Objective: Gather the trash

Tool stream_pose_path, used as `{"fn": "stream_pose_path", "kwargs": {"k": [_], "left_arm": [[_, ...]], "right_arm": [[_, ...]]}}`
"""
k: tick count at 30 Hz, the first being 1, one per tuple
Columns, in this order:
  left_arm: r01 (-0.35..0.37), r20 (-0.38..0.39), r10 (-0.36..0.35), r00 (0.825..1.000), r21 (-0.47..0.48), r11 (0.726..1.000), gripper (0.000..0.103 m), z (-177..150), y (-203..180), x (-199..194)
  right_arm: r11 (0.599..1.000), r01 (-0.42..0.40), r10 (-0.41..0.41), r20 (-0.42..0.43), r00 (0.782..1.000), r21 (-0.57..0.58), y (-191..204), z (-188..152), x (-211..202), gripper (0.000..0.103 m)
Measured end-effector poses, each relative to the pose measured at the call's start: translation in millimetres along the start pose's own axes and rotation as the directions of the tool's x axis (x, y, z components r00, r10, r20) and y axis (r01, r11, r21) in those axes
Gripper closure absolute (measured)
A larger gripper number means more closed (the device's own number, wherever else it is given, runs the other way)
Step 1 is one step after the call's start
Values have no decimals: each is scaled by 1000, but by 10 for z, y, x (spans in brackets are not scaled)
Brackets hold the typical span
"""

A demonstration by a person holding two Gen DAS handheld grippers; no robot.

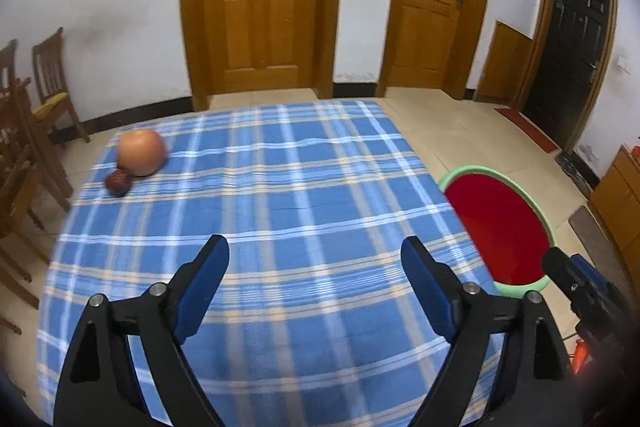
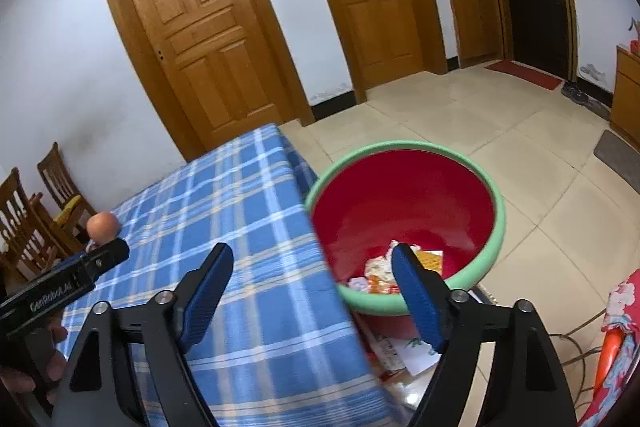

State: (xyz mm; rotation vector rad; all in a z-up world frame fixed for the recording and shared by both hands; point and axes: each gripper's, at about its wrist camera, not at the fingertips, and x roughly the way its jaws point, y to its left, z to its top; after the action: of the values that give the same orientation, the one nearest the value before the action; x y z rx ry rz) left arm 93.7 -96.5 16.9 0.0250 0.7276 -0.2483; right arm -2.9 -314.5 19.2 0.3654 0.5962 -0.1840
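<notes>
1. The left gripper (image 1: 315, 259) has its jaws spread wide with nothing between them; they hang above the blue checked cloth (image 1: 280, 195) covering the surface.
2. The right gripper (image 2: 312, 267) is likewise wide open and holds nothing. One finger is over the cloth edge, the other over the red basin (image 2: 404, 203) with its green rim.
3. Counted: one basin, standing on the floor just beside the surface; one orange (image 1: 142, 151) and one small dark red fruit (image 1: 117, 182), touching each other at the far left corner of the surface.
4. The trash (image 2: 380, 273), several crumpled wrappers whose number I cannot tell, lies in the basin bottom, just beyond the right gripper's right finger and apart from it.
5. More papers (image 2: 400, 351) lie under the basin.
</notes>
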Motion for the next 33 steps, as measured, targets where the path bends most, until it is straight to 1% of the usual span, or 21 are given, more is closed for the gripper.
{"fn": "stream_pose_path", "kwargs": {"k": [2,6,9,14,17,19,23,27,33], "left_arm": [[-21,9,21,1000,1,1000,11,-33,79,-90],[-44,28,45,999,-10,999,11,-103,209,-264],[-64,46,66,997,-38,997,11,-146,340,-403],[-127,80,132,988,-62,990,9,-219,524,-588],[-140,80,148,986,-95,986,9,-257,613,-653],[-149,64,158,985,-121,981,8,-279,675,-674],[-143,61,156,986,-182,973,8,-349,788,-725],[-191,79,207,975,-176,966,8,-399,818,-767],[-189,96,210,973,-191,963,8,-442,860,-800]], "right_arm": [[1000,-14,14,5,1000,-25,126,-19,-42,19],[998,-32,33,24,999,-55,310,-59,-161,19],[995,-50,54,37,998,-86,453,-92,-240,18],[990,-65,73,64,995,-124,640,-156,-369,17],[987,-74,84,68,994,-140,734,-188,-410,17],[986,-82,93,68,993,-148,778,-210,-431,17],[981,-88,102,72,992,-174,859,-256,-454,17],[976,-92,106,64,992,-196,924,-317,-444,17],[976,-94,106,48,993,-199,940,-357,-391,17]]}}
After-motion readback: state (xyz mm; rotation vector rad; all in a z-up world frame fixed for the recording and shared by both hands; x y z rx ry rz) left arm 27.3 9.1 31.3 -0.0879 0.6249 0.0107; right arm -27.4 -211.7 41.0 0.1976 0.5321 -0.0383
